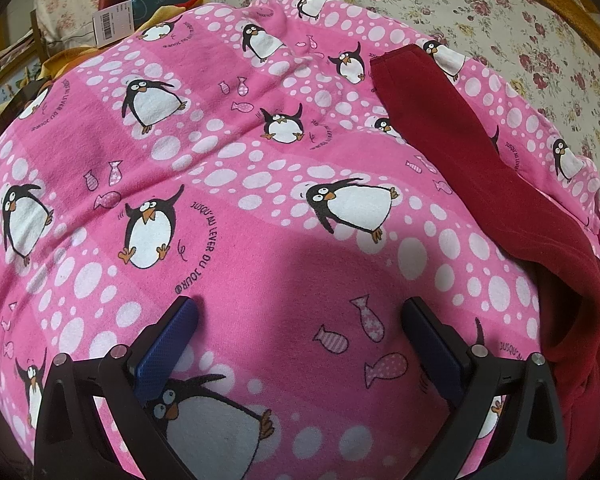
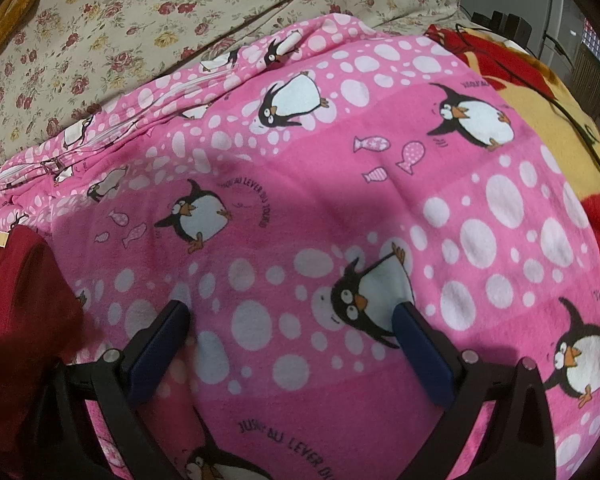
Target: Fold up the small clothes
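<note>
The dark red garment lay on the pink penguin blanket, and both views cut it off at the edge. In the left view it ran long down the right side. In the right view only a blurry corner showed at the left. The left gripper and right gripper each pointed down at the blanket, jaws spread wide, holding nothing. Only the right view showed the yellow and red blanket.
</note>
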